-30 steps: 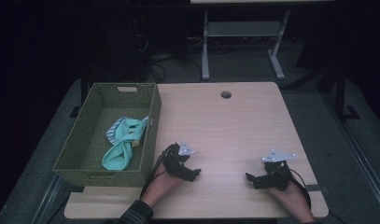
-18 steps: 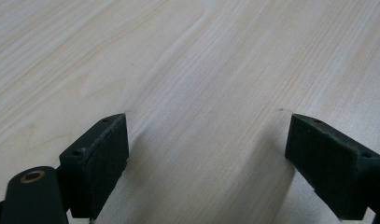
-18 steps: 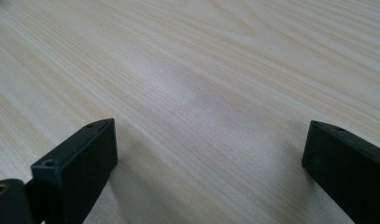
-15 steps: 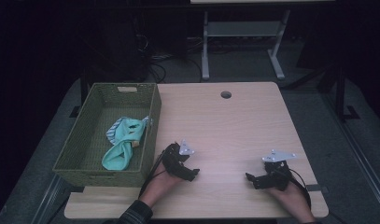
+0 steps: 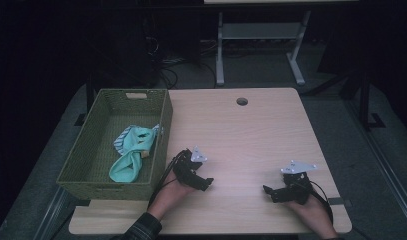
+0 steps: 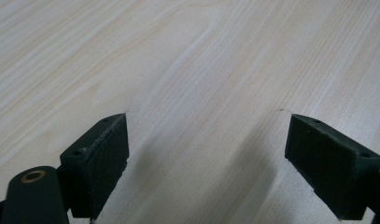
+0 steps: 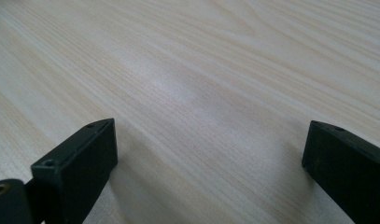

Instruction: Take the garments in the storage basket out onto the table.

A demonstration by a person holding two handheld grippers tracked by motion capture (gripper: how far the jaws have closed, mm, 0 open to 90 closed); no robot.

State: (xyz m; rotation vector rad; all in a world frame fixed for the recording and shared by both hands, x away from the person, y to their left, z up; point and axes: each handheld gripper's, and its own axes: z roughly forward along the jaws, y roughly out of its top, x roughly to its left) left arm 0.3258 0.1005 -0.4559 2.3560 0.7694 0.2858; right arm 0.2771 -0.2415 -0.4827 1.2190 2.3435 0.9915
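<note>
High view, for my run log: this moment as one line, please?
left gripper: open, on table | right gripper: open, on table | mint-green cloth: in woven olive basket | light wooden table: bare between jaws

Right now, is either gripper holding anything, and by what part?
Nothing is held. The left gripper and right gripper both stand open over the bare table.

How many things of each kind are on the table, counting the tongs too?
Tongs: 2, the left tongs and the right tongs, both open.
Basket: 1, green and woven.
Cloth: 1, light green, lying in the basket.
Total: 4
</note>
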